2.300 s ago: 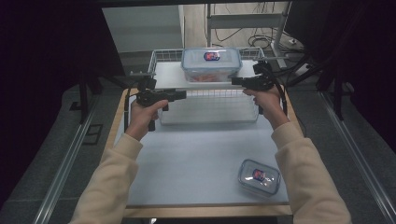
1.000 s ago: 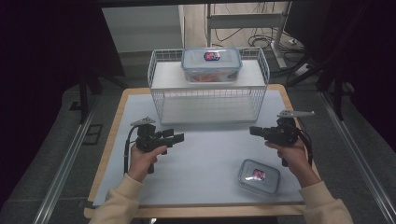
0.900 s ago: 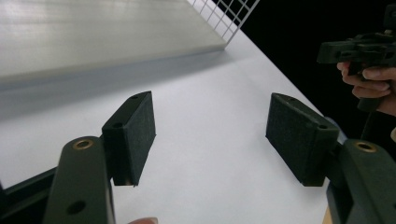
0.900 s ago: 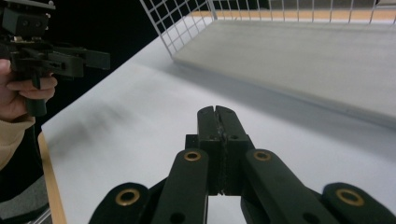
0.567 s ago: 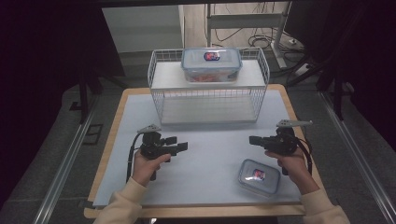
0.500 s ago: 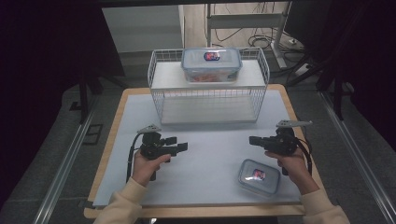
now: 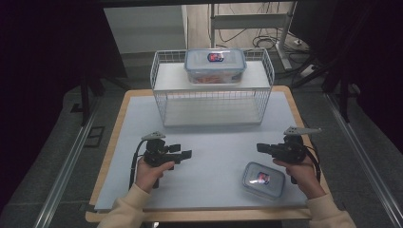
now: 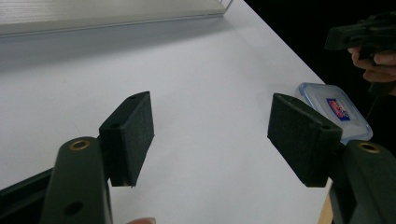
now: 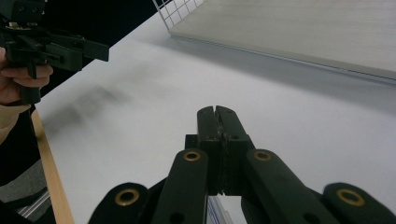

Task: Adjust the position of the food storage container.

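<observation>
A small lidded container point(image 7: 264, 180) is seen near the tabletop's point(image 7: 214, 142) front right corner, its long axis running roughly left to right. The right gripper point(image 7: 265, 148), jaws pressed together, is held just behind it and is judged nearer. The left gripper point(image 7: 183, 154), jaws spread apart, is held well to its left.

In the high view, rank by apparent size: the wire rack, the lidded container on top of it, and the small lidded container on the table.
1. wire rack, clearly largest.
2. container on the rack.
3. small container on the table, smallest though it sits nearer the camera, so the order seems safe.
</observation>
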`<state>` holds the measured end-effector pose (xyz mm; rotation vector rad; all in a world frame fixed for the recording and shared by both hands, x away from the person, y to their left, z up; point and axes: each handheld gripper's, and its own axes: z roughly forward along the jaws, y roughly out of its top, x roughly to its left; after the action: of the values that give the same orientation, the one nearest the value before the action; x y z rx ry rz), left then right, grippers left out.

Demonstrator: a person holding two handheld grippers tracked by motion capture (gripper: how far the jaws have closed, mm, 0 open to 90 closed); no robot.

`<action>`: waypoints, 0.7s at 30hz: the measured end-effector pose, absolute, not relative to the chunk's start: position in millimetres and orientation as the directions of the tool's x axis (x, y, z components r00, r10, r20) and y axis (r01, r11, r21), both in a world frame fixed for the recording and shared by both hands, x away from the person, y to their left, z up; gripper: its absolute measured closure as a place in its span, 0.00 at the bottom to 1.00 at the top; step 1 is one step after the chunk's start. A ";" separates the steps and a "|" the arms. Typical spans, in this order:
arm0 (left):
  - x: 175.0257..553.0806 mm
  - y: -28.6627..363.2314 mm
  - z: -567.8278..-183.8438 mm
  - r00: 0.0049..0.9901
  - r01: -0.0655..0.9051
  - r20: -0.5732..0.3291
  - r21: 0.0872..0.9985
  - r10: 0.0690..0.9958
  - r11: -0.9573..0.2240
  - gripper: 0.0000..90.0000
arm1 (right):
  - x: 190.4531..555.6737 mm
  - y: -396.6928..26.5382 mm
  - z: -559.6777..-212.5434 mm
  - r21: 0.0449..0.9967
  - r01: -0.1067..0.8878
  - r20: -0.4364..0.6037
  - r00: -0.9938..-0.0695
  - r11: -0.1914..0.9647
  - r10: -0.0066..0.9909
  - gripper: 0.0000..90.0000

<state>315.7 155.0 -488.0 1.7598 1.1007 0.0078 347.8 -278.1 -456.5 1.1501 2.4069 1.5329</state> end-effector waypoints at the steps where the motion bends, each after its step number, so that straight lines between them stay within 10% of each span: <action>1: 314.8 155.4 -488.3 0.583 0.664 -0.457 0.745 0.672 -0.069 0.34 | 347.4 -278.1 -456.3 0.804 0.550 0.319 -0.719 0.224 0.617 0.99; 21: 313.8 154.9 -499.3 0.572 0.684 -0.452 0.723 0.685 -0.094 0.34 | 270.2 -342.1 -473.2 0.776 0.590 0.283 -0.642 0.224 0.712 0.99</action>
<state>313.8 154.9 -499.3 1.7978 1.1245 0.0004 270.2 -342.1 -473.2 1.2597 2.3504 1.3939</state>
